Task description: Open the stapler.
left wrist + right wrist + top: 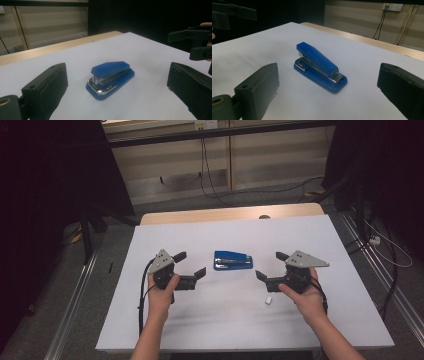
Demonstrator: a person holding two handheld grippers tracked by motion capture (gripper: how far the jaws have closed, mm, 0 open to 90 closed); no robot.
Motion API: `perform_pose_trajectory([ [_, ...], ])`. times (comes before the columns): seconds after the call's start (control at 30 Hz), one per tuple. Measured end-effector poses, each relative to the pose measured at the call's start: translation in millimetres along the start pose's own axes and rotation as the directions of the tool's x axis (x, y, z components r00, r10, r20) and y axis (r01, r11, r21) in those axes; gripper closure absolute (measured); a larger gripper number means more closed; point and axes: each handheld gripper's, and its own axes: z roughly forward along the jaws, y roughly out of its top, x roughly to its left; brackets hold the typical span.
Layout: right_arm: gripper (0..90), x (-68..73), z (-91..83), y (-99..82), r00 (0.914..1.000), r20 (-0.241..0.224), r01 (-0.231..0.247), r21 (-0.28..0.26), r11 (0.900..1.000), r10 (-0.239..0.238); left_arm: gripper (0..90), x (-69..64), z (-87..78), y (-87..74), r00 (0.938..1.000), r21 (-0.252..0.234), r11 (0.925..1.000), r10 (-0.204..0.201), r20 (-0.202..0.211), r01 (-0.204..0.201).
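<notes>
the left hand-held gripper (pixel 192 264) is on the left side of the white surface (pixel 230 320), its jaws spread wide and holding nothing. it points toward the blue stapler (pixel 233 260), which lies flat in the middle of the surface, between the two tools and touched by neither. a small white piece (pixel 268 300) lies near the person's right hand. the right hand-held gripper (pixel 270 266) is also wide open and empty, facing the stapler from the other side. in my judgement the work is at its very beginning: both are aimed, but the approach, the closing and any lifting are not yet done.
</notes>
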Motion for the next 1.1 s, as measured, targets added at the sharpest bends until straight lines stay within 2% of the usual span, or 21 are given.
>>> perform_pose_trajectory([
  [0.27,3.4,1.1,9.1,2.7,1.0,-0.006,-0.001,0.005,1.0,0.002,3.1,0.9,10.4,3.5,0.9999,0.004,1.0,0.003,0.016,-0.003],
  [0.47,4.0,2.4,16.1,5.8,1.0,-0.007,0.003,0.014,0.9999,-0.003,3.1,4.1,18.2,3.2,0.9998,0.0,1.0,-0.009,0.016,0.009],
  [0.6,4.3,2.7,20.3,8.0,0.9999,-0.007,0.008,0.02,0.9998,-0.008,3.1,6.8,23.3,5.0,0.9999,0.014,0.9999,-0.006,0.011,0.006],
  [0.8,4.6,2.9,26.7,10.7,1.0,-0.003,0.008,0.03,0.9995,-0.008,3.1,10.4,33.1,9.4,0.9998,0.001,0.9999,-0.017,0.013,0.017],
  [1.1,10.6,3.8,40.5,14.2,0.9999,-0.015,0.01,0.055,0.9984,-0.009,3.2,17.1,45.2,9.4,0.9997,0.02,0.9996,-0.019,0.015,0.019],
])
